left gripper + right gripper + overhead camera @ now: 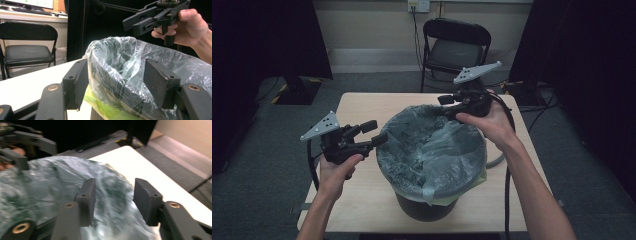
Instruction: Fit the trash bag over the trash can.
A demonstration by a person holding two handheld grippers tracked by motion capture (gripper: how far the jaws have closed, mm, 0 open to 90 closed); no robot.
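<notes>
Bag (pixel 439 145) lined the bin (pixel 424 207) at mid-table (pixel 362 107). My left gripper (pixel 374 134) sat at its left rim, jaws apart, gripping nothing. My right gripper (pixel 447 106) hung over the far rim, jaws apart, empty.

Dim room, dark edges — right gripper view motion-blurred, others sharp.

Pale wooden table (pixel 362 107), black bin (pixel 424 207) lined with plastic bag (pixel 437 150) standing on it
</notes>
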